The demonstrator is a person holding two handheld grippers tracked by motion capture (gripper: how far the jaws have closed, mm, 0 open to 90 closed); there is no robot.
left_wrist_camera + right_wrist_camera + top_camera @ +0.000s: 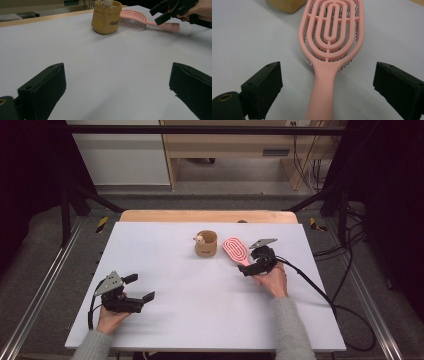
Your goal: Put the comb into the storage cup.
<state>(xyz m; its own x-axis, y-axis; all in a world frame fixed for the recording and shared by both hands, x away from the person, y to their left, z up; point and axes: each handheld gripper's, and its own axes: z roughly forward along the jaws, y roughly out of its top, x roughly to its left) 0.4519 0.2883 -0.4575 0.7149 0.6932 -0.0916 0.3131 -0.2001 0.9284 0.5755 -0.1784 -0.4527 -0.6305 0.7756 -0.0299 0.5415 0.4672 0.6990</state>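
Under the right gripper (248, 263), the pink hairbrush (329, 45) lay bristles-down on the surface (200, 310), its handle end cut off, handle between released jaws, untouched. Left gripper (139, 288) was released.

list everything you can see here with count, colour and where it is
pink plastic hairbrush with a vented oval head: 1, pink, right of centre on the table, lying bristles down, handle toward the right gripper
small tan fabric pouch-like cup: 1, tan-yellow with dark lettering, just left of the hairbrush, upright
small pale object in the cup: 1, whitish, poking out at the cup's rim; too small to identify
white table top: 1, white, with a wooden edge along the far side
left gripper: 1, black, near left of the table, jaws open over bare table
right gripper: 1, black, jaws open on either side of the hairbrush handle, not touching it
person's hands: 2, grey sleeves, one holding each gripper
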